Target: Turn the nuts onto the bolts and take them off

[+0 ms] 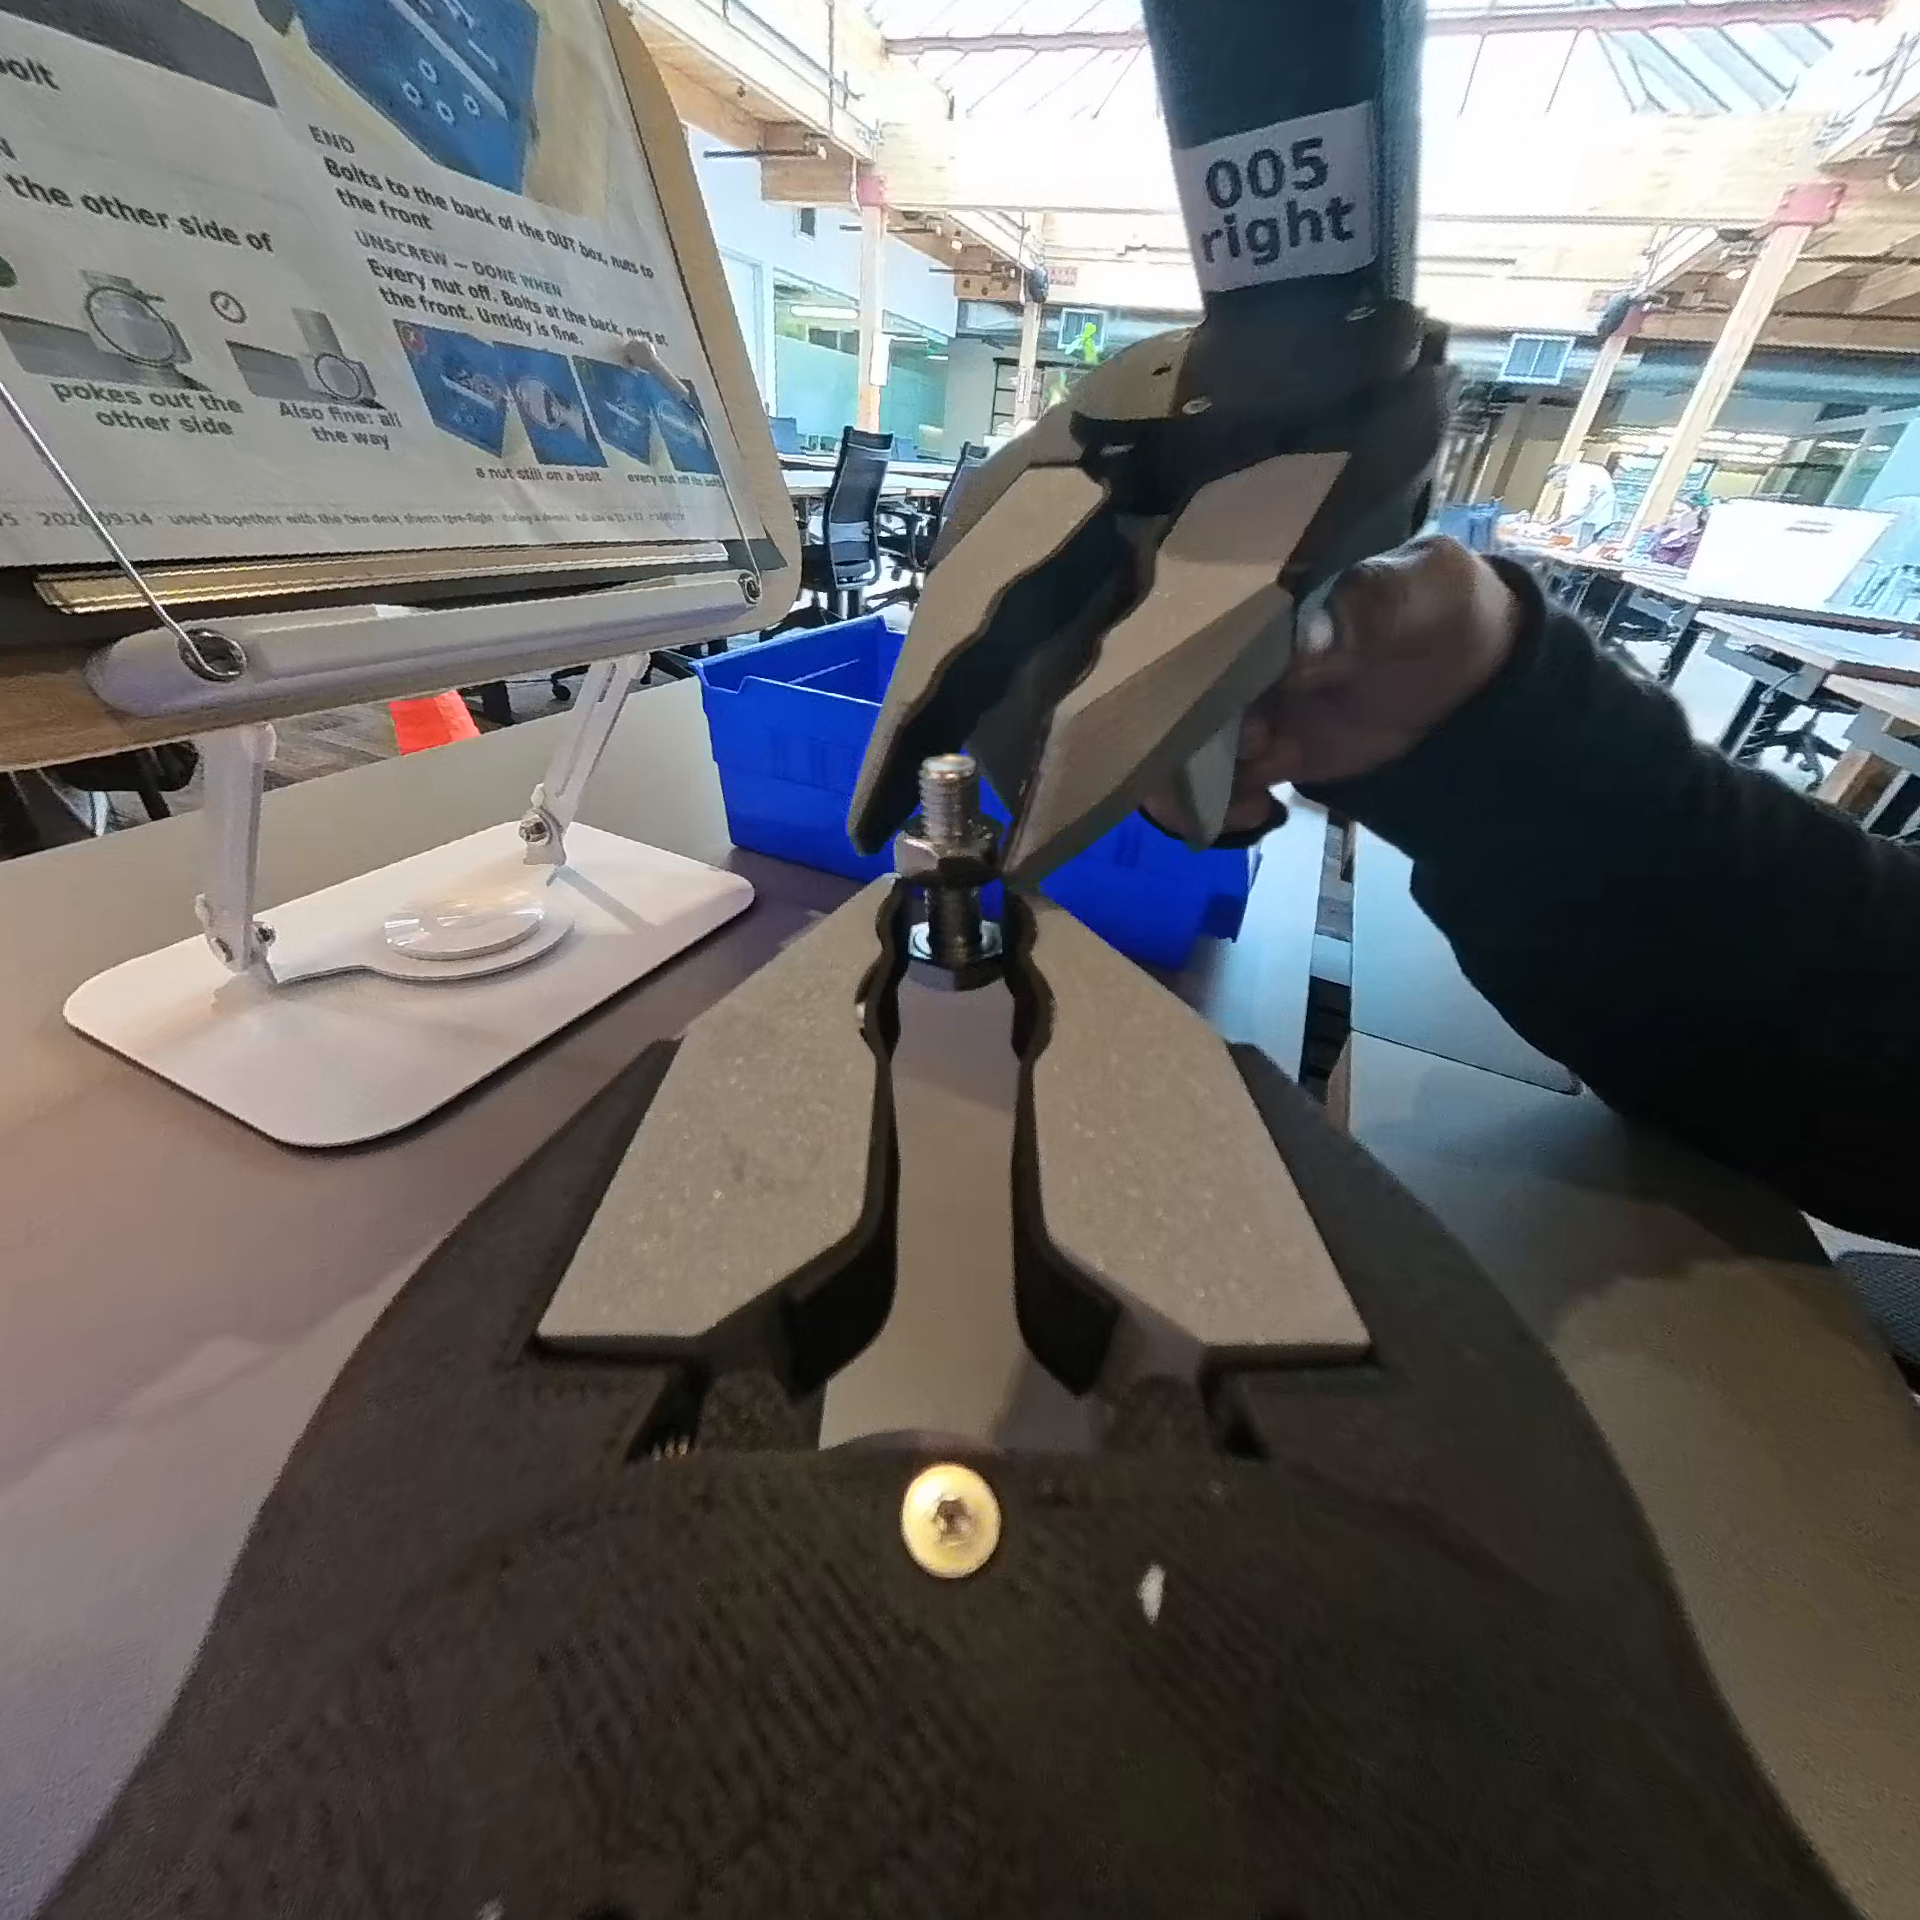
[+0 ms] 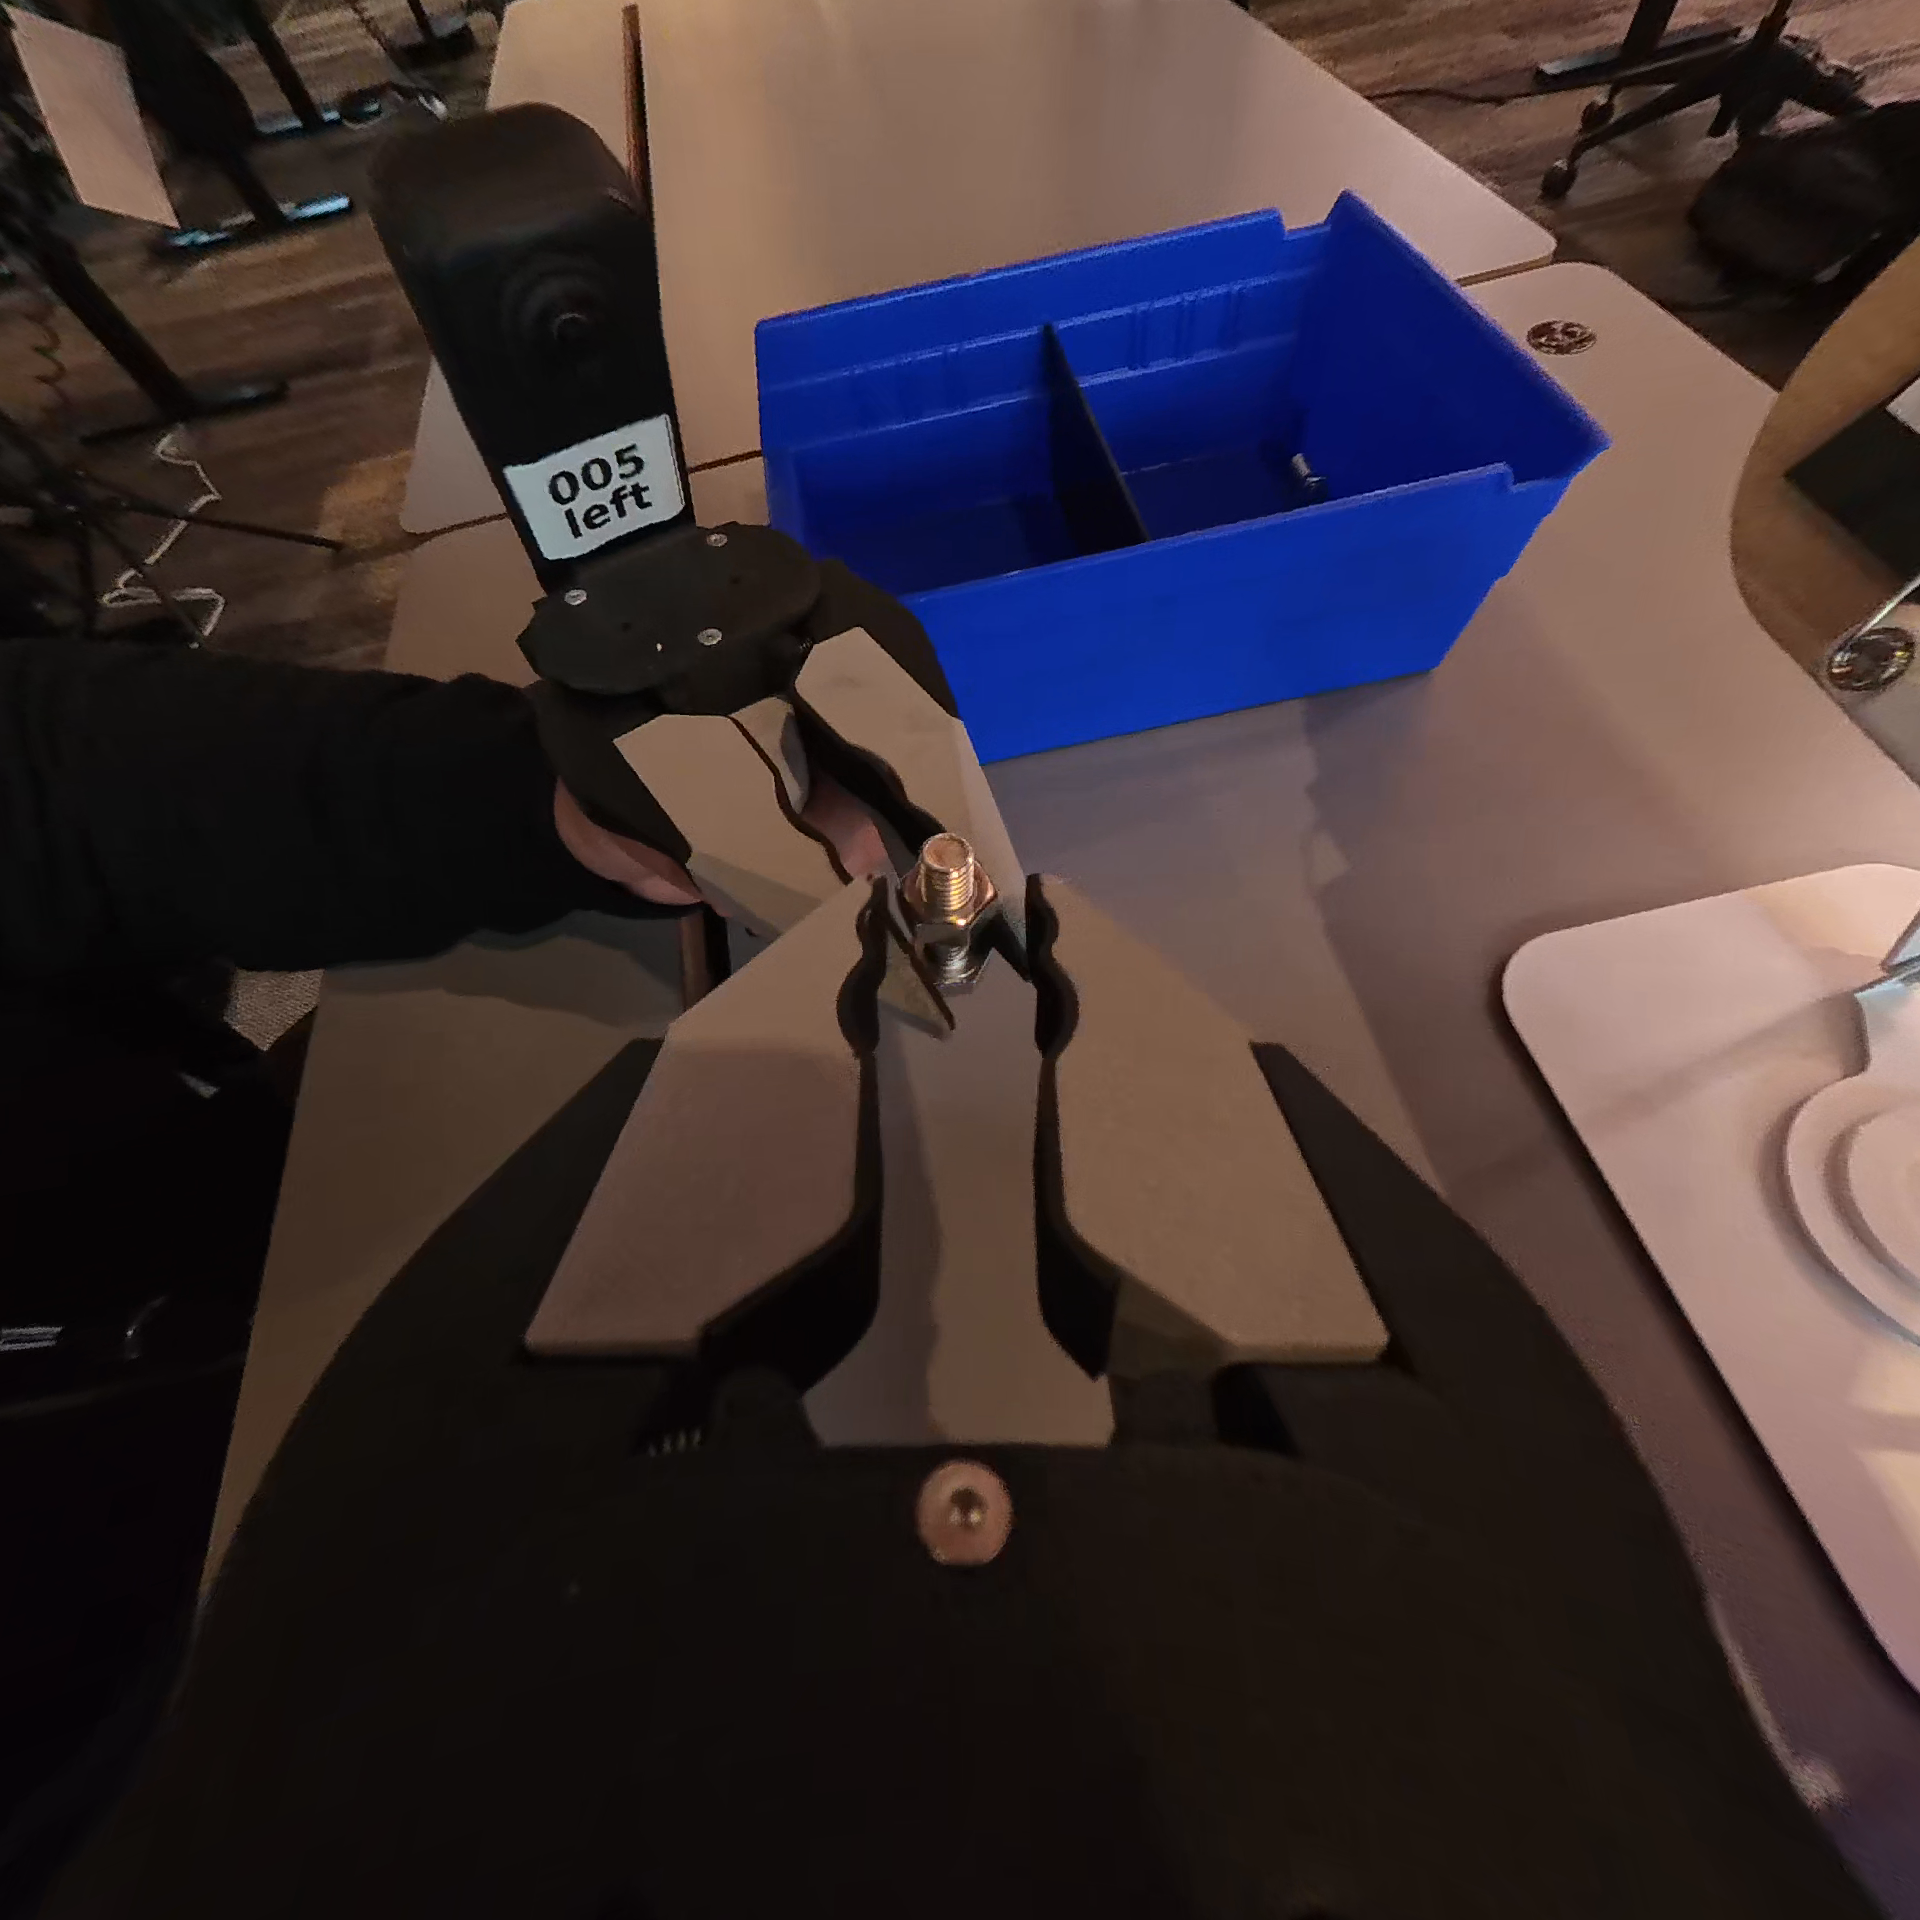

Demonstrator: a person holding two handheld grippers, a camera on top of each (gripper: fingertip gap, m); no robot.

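A steel bolt (image 1: 948, 779) stands upright with its threaded end up, and a hex nut (image 1: 943, 854) sits partway down the thread. My left gripper (image 1: 958, 920) is shut on the bolt's lower shank, below the nut. My right gripper (image 1: 940, 860) comes down from above, one fingertip on each side of the nut. In the right wrist view the right gripper (image 2: 951, 899) straddles the nut (image 2: 940, 916) with a small gap on each side, so it is slightly open. The bolt (image 2: 948, 862) rises between its tips. The left gripper (image 2: 943, 977) reaches in from the left.
A blue divided bin (image 2: 1195, 644) stands just behind the bolt, with one small bolt (image 2: 1304, 473) in its right compartment. A document stand holding an instruction sheet (image 1: 364, 312) rests on a white base (image 1: 312, 1039) beside it. Black-sleeved arms hold both grippers. Left and right tips are no more than a few centimetres apart.
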